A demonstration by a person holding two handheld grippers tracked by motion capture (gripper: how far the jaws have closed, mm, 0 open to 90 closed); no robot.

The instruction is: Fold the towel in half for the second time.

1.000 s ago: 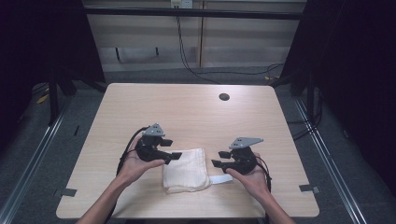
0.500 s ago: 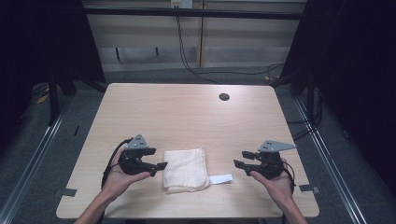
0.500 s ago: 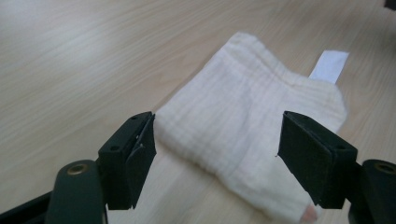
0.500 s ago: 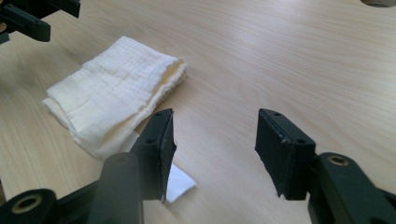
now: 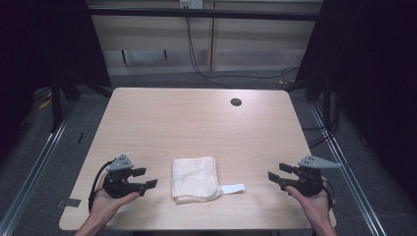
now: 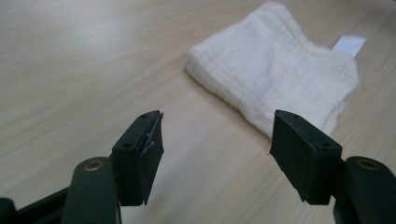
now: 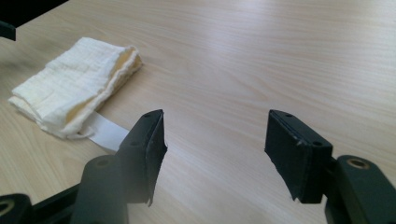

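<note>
both grippers (left (image 5: pixel 145 178), right (image 5: pixel 276 173)) gape wide and empty, flanking the folded towel (image 5: pixel 194 179).

One folded cloth (image 5: pixel 195 178), one white label (image 5: pixel 232 189), two grippers, one table (image 5: pixel 196 123)

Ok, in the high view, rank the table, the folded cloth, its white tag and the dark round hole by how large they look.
1. table, by far the largest.
2. folded cloth.
3. white tag and dark round hole: both small and close in apparent size; the hole lies farther from the camera, so I won't rank them.
</note>
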